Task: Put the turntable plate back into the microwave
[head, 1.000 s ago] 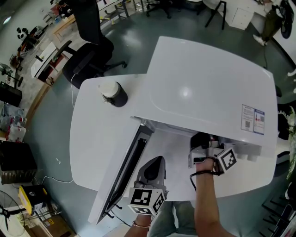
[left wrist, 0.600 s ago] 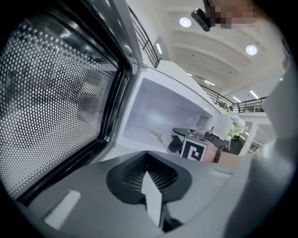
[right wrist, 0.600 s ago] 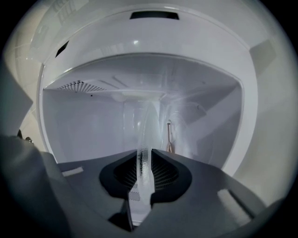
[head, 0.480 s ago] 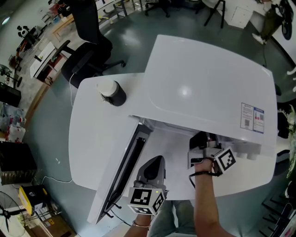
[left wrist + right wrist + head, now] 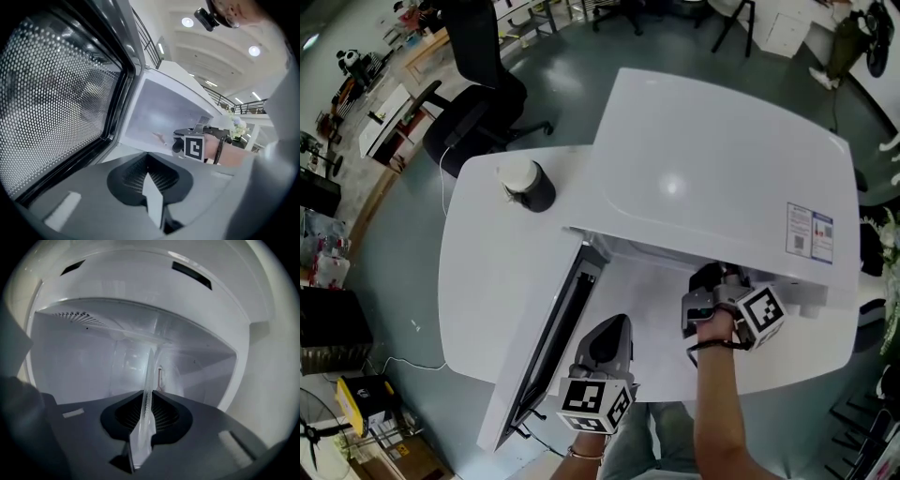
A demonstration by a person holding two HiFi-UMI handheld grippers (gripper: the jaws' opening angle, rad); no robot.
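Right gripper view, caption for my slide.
Right gripper, jaws closing on the glass turntable plate, faces the microwave cavity.

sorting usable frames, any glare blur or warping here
Head view: sharp, wide-angle bend, a soft glare spot on the microwave top. Left gripper view: heavy fisheye, dark corners, blown-out ceiling lights. Right gripper view: dark-rimmed; the glass plate, edge-on between the closing right tongs, barely shows.

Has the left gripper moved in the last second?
No. The left gripper sits in the same spot beside the open microwave door, jaws shut.
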